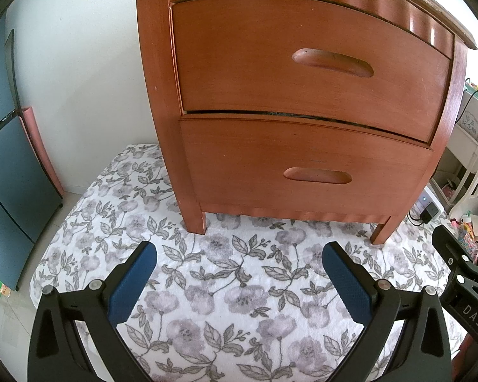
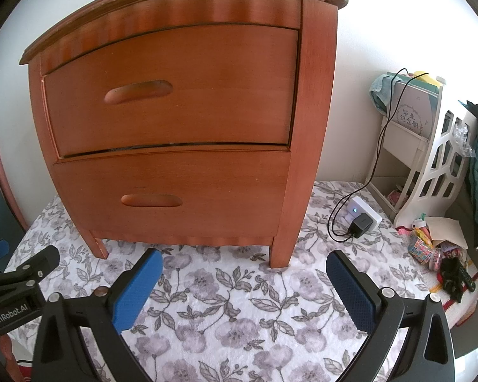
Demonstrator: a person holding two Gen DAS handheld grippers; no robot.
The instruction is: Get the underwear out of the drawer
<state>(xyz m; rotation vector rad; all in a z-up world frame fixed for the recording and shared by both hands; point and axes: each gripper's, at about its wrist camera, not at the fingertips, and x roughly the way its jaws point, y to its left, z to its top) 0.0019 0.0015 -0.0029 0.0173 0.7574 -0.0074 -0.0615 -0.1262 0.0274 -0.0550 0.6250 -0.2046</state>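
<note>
A: Status on the grippers?

B: Left gripper point(image 1: 239, 258): jaws spread wide, nothing between the blue pads point(image 1: 133, 283). Lower centre of the left wrist view, over the floral mat point(image 1: 232, 302). Right gripper point(image 2: 243, 264): same, wide open and empty, low centre of its own view. Each one shows at the edge of the other's frame, so they sit side by side.

A: Target?

B: Underwear not visible in either view. Nightstand point(image 2: 315, 95) fills the upper middle of both frames and stands on the mat. Top drawer point(image 1: 302, 63) and bottom drawer point(image 1: 302, 165) are both pushed in, with a thin dark gap between them. Can't tell what's inside.

A: Contact with the handles?

B: None. Both grippers are well apart from the recessed handle of the bottom drawer point(image 2: 152, 201).

A: Clutter?

B: Charger plugged into a white power block point(image 2: 363, 215) at right of the right wrist view, white shelf point(image 2: 430, 172) beyond it.
</note>
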